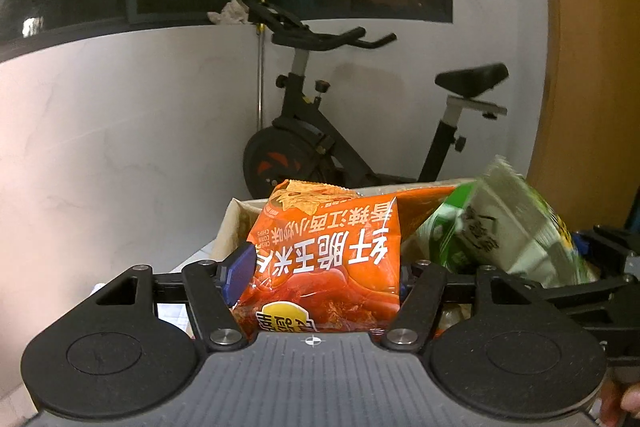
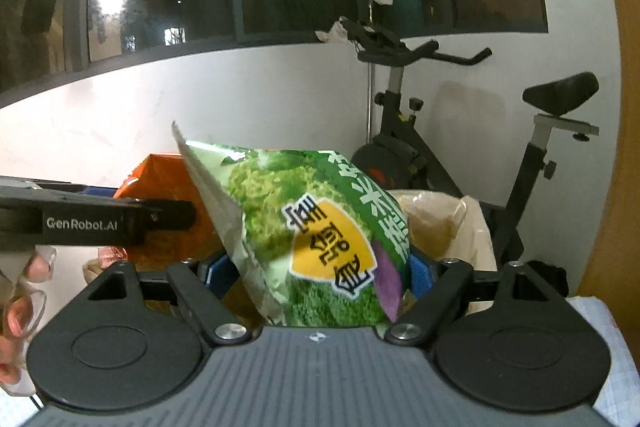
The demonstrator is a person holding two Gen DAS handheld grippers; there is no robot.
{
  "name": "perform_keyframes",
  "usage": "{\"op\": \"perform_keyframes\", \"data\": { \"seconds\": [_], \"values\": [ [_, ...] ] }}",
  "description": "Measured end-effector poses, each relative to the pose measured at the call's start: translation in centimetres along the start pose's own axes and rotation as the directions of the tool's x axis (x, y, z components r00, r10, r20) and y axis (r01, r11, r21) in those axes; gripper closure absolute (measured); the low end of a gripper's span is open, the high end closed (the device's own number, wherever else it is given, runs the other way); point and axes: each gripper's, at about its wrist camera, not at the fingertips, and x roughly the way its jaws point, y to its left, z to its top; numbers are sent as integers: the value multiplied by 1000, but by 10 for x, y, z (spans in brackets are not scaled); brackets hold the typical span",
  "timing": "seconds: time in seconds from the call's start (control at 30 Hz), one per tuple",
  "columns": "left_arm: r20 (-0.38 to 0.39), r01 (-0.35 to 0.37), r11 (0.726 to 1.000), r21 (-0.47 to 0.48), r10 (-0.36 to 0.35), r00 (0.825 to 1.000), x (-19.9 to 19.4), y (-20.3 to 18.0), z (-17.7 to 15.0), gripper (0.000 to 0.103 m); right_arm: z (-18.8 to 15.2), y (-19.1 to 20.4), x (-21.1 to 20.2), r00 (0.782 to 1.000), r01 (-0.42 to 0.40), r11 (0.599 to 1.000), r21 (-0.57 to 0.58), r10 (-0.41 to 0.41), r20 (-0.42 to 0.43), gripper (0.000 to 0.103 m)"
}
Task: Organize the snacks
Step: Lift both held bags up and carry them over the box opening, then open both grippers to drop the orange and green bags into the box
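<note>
orange bag [image 1: 324, 259] between left gripper [image 1: 320, 277] pads

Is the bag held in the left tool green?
No, the bag between the blue pads of the left tool is orange with white lettering; the green bag is off to its right.

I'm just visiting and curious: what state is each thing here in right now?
Orange chip bag: sealed, upside down, held between the left gripper's jaws.
Green snack bag: sealed, tilted, held between the right gripper's jaws.
Cardboard box: open at the top, behind the bags.
Exercise bike: unused, by the wall.
</note>
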Motion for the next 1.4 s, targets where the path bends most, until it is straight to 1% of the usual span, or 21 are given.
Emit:
{"op": "perform_keyframes", "data": {
  "seconds": [0.03,0.1,0.2,0.3,0.37,0.57,0.6,0.67,0.77,0.8,0.87,0.93,1.0,1.03,1.1,1.13,1.2,1.23,1.27,1.4],
  "values": [
    [-1,2,1000,12,-2,1000,1,-1,-1,24,-1,0,2,1000,0,1000,3,0,-13,17],
    [-15,-2,1000,17,2,1000,-2,-1,-3,18,-4,-2,5,999,6,1000,14,-6,-44,17],
    [-45,-14,999,37,16,999,3,-3,-4,18,-9,-5,7,998,18,999,31,-16,-65,11],
    [-39,-20,998,66,23,999,3,-4,-6,18,-10,-8,2,998,28,998,54,-25,-61,7],
    [-41,-15,997,73,18,999,1,-5,-7,17,-9,-8,-2,998,25,998,62,-22,-61,6],
    [-32,-1,997,82,4,999,-3,-4,-1,17,-10,-4,-13,999,21,999,29,-19,-43,6],
    [-36,14,997,70,-12,999,-4,-2,1,17,-12,-4,-15,999,16,999,36,-15,-40,6],
    [-58,46,998,32,-44,997,0,1,6,12,-13,-3,-19,999,6,999,54,-4,-33,6],
    [-98,117,990,-75,-124,987,10,10,10,11,-13,-2,-23,1000,-1,997,73,3,-30,6],
    [-103,127,987,-96,-136,985,12,12,10,11,-14,-1,-24,1000,-2,997,76,4,-31,6],
    [-105,137,985,-104,-148,983,14,13,9,11,-14,-1,-26,1000,0,997,79,3,-31,6],
    [-103,160,983,-87,-168,980,13,13,7,10,-15,-2,-28,1000,1,997,80,1,-28,6],
    [-99,196,975,-106,-206,973,11,17,6,8,-16,-3,-30,1000,2,997,79,0,-27,6],
    [-90,222,967,-128,-234,968,9,21,6,6,-16,-3,-30,1000,4,997,80,-2,-29,6],
    [-80,255,955,-150,-269,960,6,26,6,4,-17,-3,-31,1000,7,996,84,-4,-29,6],
    [-84,248,958,-143,-261,962,7,25,7,4,-17,-3,-31,1000,6,996,88,-4,-28,6],
    [-92,175,980,-96,-184,979,5,23,8,4,-18,-3,-31,1000,2,995,95,0,-28,6],
    [-85,139,988,-74,-145,986,3,22,7,4,-18,-2,-31,1000,0,995,96,3,-30,6],
    [-73,117,991,-65,-121,990,-1,22,6,4,-18,-1,-32,1000,-2,996,95,5,-31,6],
    [-21,73,995,-73,-75,997,-19,28,1,4,-18,4,-38,1000,-9,997,74,11,-17,6]
  ]
}}
